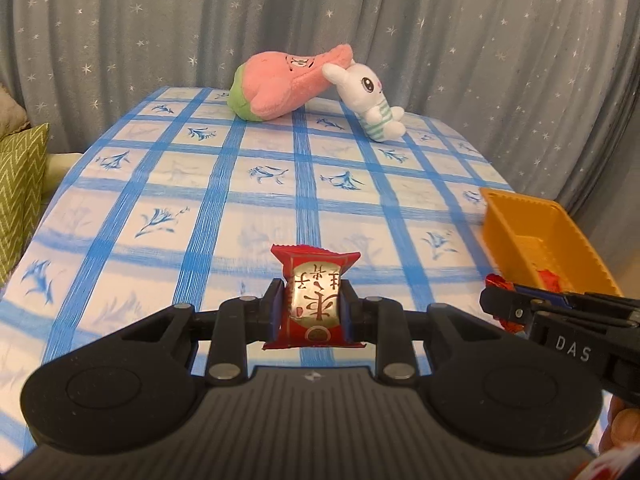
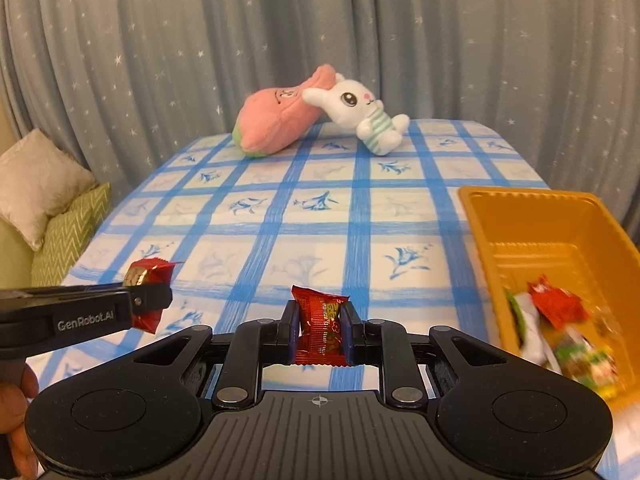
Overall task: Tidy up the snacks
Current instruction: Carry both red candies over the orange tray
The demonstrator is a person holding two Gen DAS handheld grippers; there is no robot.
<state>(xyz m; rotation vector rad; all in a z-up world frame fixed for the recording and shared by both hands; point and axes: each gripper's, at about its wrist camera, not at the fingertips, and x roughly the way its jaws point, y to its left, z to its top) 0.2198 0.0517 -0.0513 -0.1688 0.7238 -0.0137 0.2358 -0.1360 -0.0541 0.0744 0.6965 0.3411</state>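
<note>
My left gripper (image 1: 313,304) is shut on a red and gold snack packet (image 1: 314,298), held above the blue checked table. It also shows in the right wrist view (image 2: 146,300) at the left, with its packet (image 2: 148,276). My right gripper (image 2: 320,324) is shut on a red snack packet (image 2: 322,326), also above the table. It also shows in the left wrist view (image 1: 500,300) at the right, beside the orange tray (image 1: 520,216). The orange tray (image 2: 540,208) stands at the right and holds several snack packets (image 2: 560,328).
A pink plush (image 1: 288,84) and a white rabbit plush (image 1: 368,100) lie at the table's far edge. A star-patterned curtain hangs behind. Green and beige cushions (image 2: 52,208) sit left of the table (image 2: 280,216).
</note>
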